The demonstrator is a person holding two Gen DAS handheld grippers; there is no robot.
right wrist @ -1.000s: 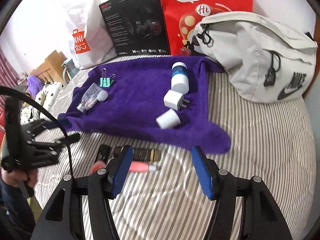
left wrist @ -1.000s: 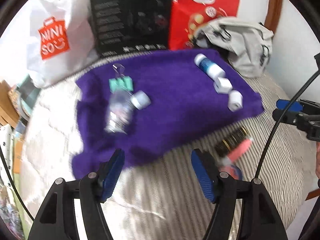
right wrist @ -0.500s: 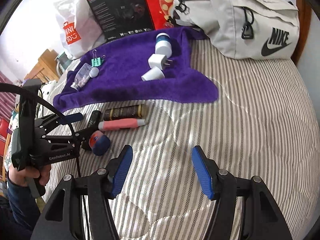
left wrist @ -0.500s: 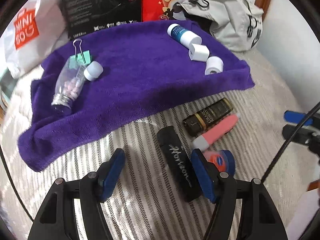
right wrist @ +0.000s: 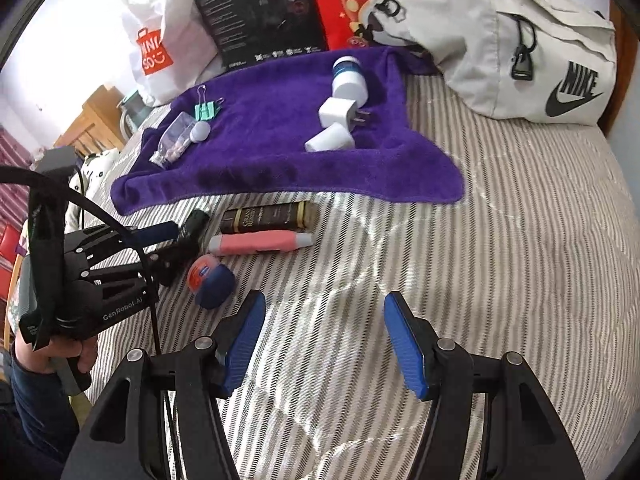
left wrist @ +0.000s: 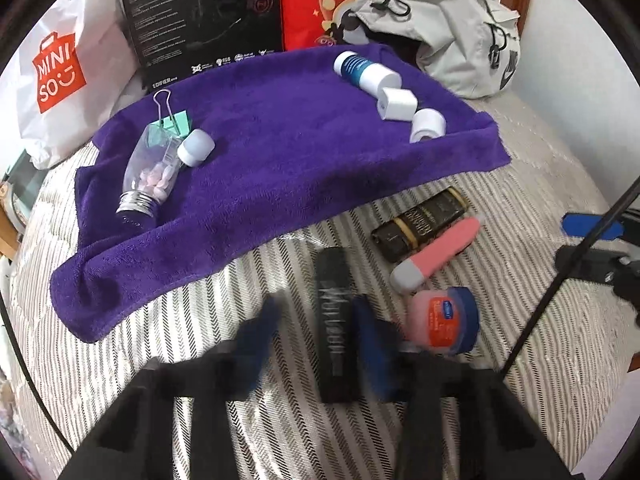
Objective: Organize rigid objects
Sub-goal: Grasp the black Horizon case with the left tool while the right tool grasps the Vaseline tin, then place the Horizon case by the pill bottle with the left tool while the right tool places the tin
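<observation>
Rigid objects lie scattered over a bed (right wrist: 500,240) with a grey-and-white striped, quilted cover that fills the lower half of both views. A plush purple towel (left wrist: 280,152) is spread across the middle of the frame. At upper right slumps a soft grey fabric bag (right wrist: 500,40) with a black logo; a flat black carton (left wrist: 200,20), a glossy red paper bag (left wrist: 312,0) and a crinkled white shopping bag (left wrist: 56,72) stand along the top.

On the towel, a clear teardrop bottle (left wrist: 150,172) of pale tablets lies at left with its round white cap (left wrist: 196,147) beside it and a mint binder clip (left wrist: 176,122) touching; at right sit a blue-and-white cylinder (left wrist: 366,72), a white cube charger (left wrist: 396,103) and a small white cylinder (left wrist: 427,126).

Below the towel, on the stripes, lie a dark rectangular box (left wrist: 420,224) with gold print, a slim pink tube (left wrist: 436,256), a black cylinder (left wrist: 334,320) and a small round pink-and-blue tin (left wrist: 444,322).

The left gripper (left wrist: 316,340), motion-blurred, straddles the black cylinder, its blue pads on either side; whether they touch it I cannot tell. The right gripper (right wrist: 324,344) hangs over bare cover, jaws wide apart and empty.
</observation>
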